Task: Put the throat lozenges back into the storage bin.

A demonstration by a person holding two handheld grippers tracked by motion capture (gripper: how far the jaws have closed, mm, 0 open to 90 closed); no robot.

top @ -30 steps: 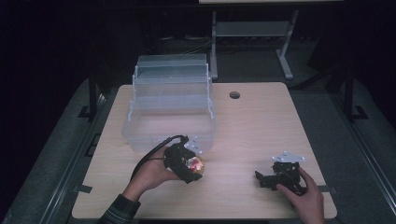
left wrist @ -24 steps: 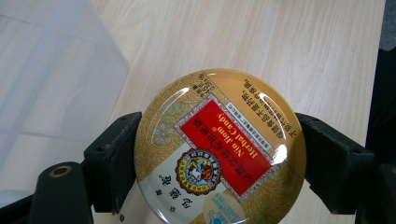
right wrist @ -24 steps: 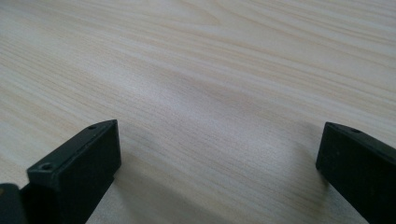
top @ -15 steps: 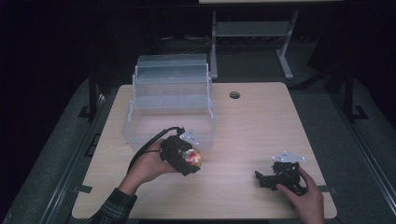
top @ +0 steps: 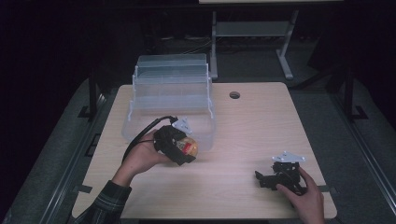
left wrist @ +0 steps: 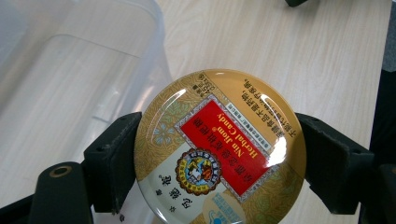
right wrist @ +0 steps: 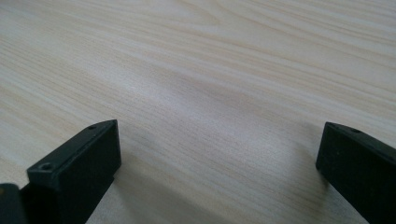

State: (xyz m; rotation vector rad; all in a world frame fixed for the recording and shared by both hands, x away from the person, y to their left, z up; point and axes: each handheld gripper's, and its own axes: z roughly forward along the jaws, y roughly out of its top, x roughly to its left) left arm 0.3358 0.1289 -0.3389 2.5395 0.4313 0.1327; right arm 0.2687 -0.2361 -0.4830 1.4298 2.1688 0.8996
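The left tongs (top: 183, 150) clamp a round gold candy tin (left wrist: 219, 148) by its rim, one black jaw at the tin's 9 o'clock and the other at its 3 o'clock in the left gripper view. The tin hangs at the near right corner of the clear plastic bin (top: 140, 122), about 8 o'clock from the middle of the worktop (top: 252, 126). At roughly 4 o'clock, the right tongs (top: 266, 178) rest low on the wood, jaws spread wide with nothing between them.

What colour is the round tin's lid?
The tin is gold with a red label, clearest in the left gripper view.
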